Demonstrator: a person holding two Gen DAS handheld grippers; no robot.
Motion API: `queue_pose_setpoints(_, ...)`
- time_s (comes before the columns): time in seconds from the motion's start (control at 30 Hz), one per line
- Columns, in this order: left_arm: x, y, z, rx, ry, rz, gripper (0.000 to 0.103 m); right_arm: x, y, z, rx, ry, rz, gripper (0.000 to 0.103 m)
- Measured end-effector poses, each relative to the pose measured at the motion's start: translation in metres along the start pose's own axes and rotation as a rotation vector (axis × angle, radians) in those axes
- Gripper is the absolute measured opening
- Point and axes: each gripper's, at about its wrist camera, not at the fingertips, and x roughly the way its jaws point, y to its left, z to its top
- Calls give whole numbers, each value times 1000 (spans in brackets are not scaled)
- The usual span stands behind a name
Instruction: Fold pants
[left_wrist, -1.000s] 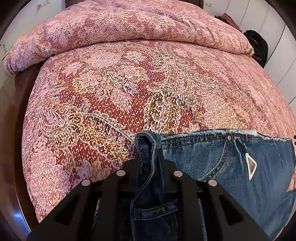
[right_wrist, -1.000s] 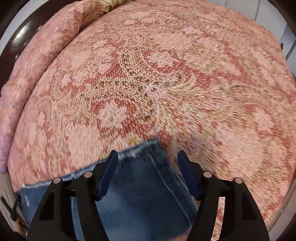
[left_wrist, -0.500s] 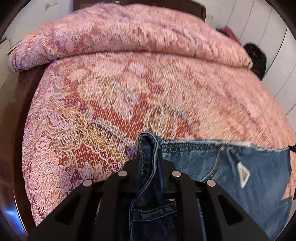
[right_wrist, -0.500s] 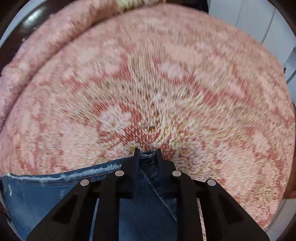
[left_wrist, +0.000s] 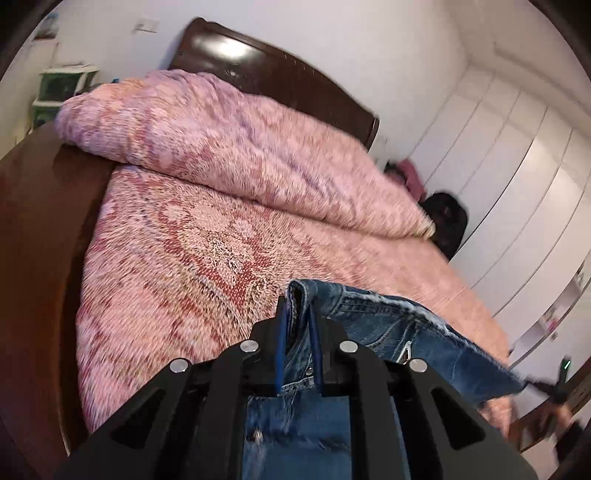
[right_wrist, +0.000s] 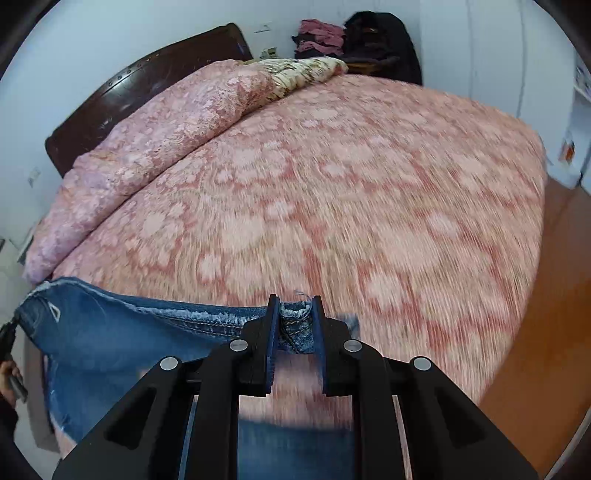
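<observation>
bedspread: motion-blurred | pants: lower part cut off, perhaps hanging

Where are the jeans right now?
The jeans hang stretched between both grippers, above the near end of the pink bedspread: left gripper pinches one waistband corner, right gripper the other.

no legible text, labels, brand names or numbers on anything in either view
</observation>
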Motion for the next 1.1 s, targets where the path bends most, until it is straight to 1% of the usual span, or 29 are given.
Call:
queue_pose_setpoints(0.07,-20,3,-15,-1,-7,0,10,-9,-15,-30,35,29,-4,16)
queue_pose_setpoints(0.13,-39,14,-35,-41,0,-7,10,-13,-31,-59,90,63,2,16)
queue_pose_setpoints(0.17,-47,19,-44,-59,2,-1,11,-13,-40,-79,113,89,-9,16)
queue_pose_setpoints(0.23,-59,30,-66,-80,48,43,15,-5,-47,-111,98,163,-46,17)
queue_pose_setpoints(0.27,-63,33,-76,-77,75,75,20,-5,-50,-122,99,171,-66,18)
queue_pose_setpoints(0.3,-72,38,-89,-84,97,130,33,-3,-52,-136,114,193,-87,23)
queue_pose_setpoints(0.33,-77,41,-97,-93,108,173,39,-1,-54,-142,133,215,-91,41)
queue_pose_setpoints(0.37,-83,46,-106,-117,121,211,45,-3,-59,-152,185,227,-103,49)
queue_pose_setpoints(0.4,-93,54,-117,-168,133,259,54,-7,-60,-158,221,214,-110,49)
queue_pose_setpoints(0.47,-111,64,-134,-237,127,317,62,-17,-59,-168,291,183,-78,49)
queue_pose_setpoints(0.5,-119,66,-140,-258,117,325,63,-21,-57,-172,335,168,-40,49)
queue_pose_setpoints(0.53,-130,66,-148,-288,97,321,64,-24,-55,-177,385,160,30,49)
queue_pose_setpoints(0.57,-138,63,-156,-309,86,304,71,-26,-52,-183,455,144,141,49)
queue_pose_setpoints(0.6,-141,59,-160,-326,89,283,76,-25,-46,-188,512,131,224,49)
queue_pose_setpoints(0.63,-142,53,-167,-346,100,258,78,-21,-38,-193,554,133,298,49)
queue_pose_setpoints(0.7,-140,42,-178,-397,115,177,78,-14,-19,-198,576,137,369,49)
queue_pose_setpoints(0.77,-133,34,-187,-457,119,102,78,-6,4,-202,556,155,412,49)
queue_pose_setpoints(0.83,-122,30,-191,-525,93,49,78,-1,25,-207,529,174,437,49)
queue_pose_setpoints(0.87,-117,28,-192,-549,82,34,78,3,36,-210,517,193,459,49)
queue_pose_setpoints(0.9,-110,26,-192,-567,75,22,78,4,43,-213,510,206,467,49)
queue_pose_setpoints(1.0,-92,22,-190,-600,65,37,78,4,58,-220,496,224,488,49)
queue_pose_setpoints(1.1,-73,22,-183,-614,44,33,76,4,58,-220,511,222,489,49)
